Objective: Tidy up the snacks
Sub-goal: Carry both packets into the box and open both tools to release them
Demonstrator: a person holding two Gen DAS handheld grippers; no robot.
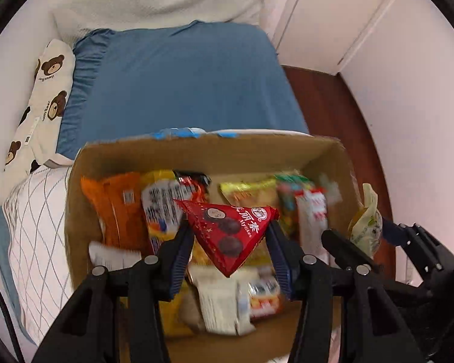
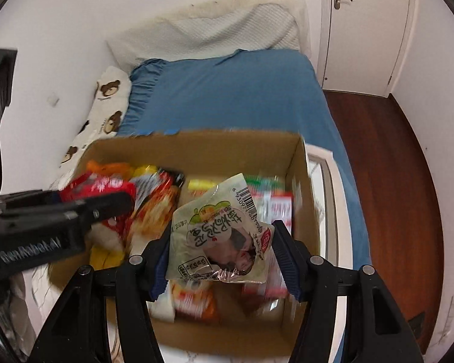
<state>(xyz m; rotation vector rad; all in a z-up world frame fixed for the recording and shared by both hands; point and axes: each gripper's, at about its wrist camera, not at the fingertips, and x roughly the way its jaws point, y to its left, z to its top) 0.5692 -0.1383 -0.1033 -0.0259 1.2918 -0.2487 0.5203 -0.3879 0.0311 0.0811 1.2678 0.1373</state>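
Bedroom setup: blue bed (image 1: 184, 81) up at 12 o'clock, teddy-bear pillow (image 1: 42, 96) around 10, and the cardboard box (image 1: 196, 151) of snacks sits on the bed right under me. Left wrist view first: my left gripper (image 1: 228, 242) is clamped on a red triangular chocolate pouch (image 1: 230, 233), held above the box. At 3 o'clock the right gripper (image 1: 360, 236) pokes in with its pale packet.

Right wrist view: the right gripper (image 2: 221, 242) is pinching a pale green snack packet (image 2: 221, 236), barcode up, over the box's middle. The left gripper comes in at 9 o'clock. Looks like I'm mid-sort with both hands loaded. I'd guess the next move needs a spot picked for each packet, without the grippers bumping.
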